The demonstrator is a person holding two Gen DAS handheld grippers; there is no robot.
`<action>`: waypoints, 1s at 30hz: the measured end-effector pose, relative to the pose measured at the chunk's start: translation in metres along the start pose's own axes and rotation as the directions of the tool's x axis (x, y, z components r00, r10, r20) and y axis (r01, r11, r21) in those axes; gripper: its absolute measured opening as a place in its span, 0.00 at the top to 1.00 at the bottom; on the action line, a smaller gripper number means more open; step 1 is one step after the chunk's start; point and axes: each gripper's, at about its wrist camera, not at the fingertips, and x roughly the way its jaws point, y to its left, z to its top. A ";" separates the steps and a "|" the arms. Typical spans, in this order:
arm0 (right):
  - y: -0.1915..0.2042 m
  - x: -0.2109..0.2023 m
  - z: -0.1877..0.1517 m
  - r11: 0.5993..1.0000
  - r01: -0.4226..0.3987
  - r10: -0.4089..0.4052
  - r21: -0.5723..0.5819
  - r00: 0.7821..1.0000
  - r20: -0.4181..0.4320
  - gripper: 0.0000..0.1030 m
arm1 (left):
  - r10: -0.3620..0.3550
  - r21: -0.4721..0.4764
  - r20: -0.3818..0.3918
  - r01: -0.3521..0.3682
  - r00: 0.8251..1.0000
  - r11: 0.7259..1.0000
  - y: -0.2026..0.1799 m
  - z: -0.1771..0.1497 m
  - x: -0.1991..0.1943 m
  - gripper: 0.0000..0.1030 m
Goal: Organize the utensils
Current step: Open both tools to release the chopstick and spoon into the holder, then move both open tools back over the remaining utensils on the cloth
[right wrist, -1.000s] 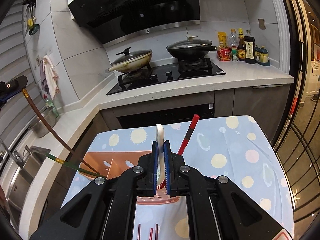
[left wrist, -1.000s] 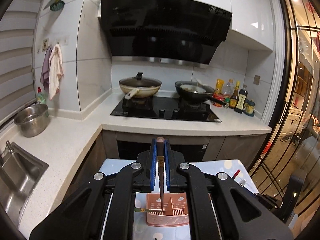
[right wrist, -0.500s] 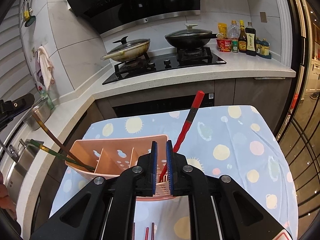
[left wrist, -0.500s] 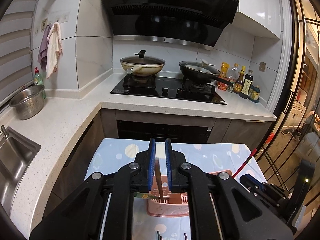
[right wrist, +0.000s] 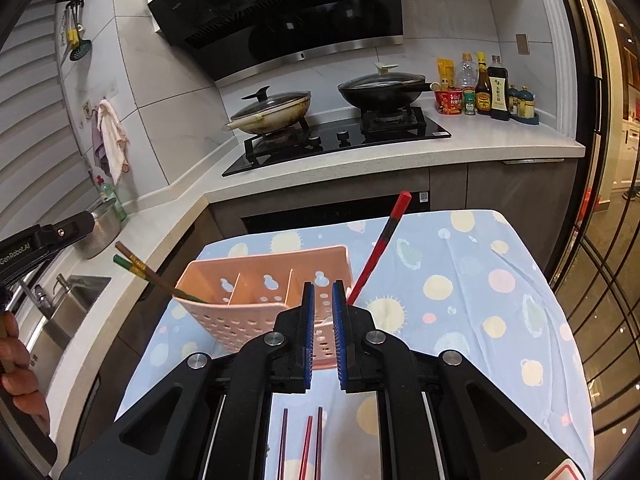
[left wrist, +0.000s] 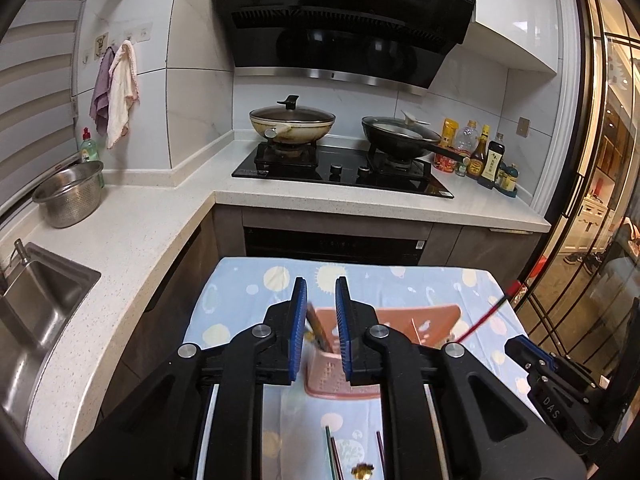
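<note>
So the pink utensil caddy [right wrist: 256,304] sits on a table with a blue spotted cloth [right wrist: 472,280], just in front of the kitchen counter [left wrist: 132,240], and everything here is easiest to place off that caddy.

The left gripper [left wrist: 321,304] hangs right over the caddy's left end with its blue pads a little apart. Its jaws have just been opening, and the brown chopstick [left wrist: 318,330] stands between them without either pad pressing on it, its lower end down in the caddy. From the right wrist view that brown chopstick and a green one [right wrist: 128,265] lean out over the caddy's left wall.

The right gripper [right wrist: 320,304] is at the caddy's near right corner, pads nearly together with just a thin slit and nothing pinched. A red chopstick [right wrist: 380,248] pokes up out of the caddy's right end, tilted away to the right.

In front of the caddy, a few more chopsticks [right wrist: 304,440] lie loose on the cloth. A person's fingers [right wrist: 16,360] show far left of the caddy.
</note>
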 end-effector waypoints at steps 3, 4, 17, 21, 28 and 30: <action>-0.001 -0.014 -0.014 1.000 -0.012 0.012 0.013 1.000 -0.015 0.89 | 0.005 0.018 -0.012 -0.005 1.000 1.000 -0.002 -0.013 -0.011 0.86; 0.000 -0.019 -0.020 1.000 -0.013 0.013 0.013 1.000 -0.020 0.89 | 0.008 0.023 -0.021 -0.008 1.000 1.000 -0.002 -0.017 -0.013 0.86; 0.001 -0.084 -0.096 1.000 -0.015 0.015 -0.003 0.996 -0.084 0.89 | 0.018 0.061 -0.120 -0.011 0.993 0.998 -0.006 -0.090 -0.059 0.86; 0.000 -0.099 -0.121 1.000 -0.023 0.023 0.009 0.993 -0.117 0.89 | 0.015 0.066 -0.153 -0.005 0.988 0.998 -0.006 -0.118 -0.072 0.86; -0.005 -0.111 -0.173 1.000 -0.001 0.005 0.020 0.982 -0.191 0.89 | 0.012 0.079 -0.242 0.007 0.970 0.997 -0.005 -0.172 -0.081 0.86; -0.008 -0.111 -0.187 1.000 0.001 0.005 0.028 0.976 -0.218 0.89 | 0.008 0.076 -0.271 0.013 0.963 0.997 -0.005 -0.187 -0.080 0.86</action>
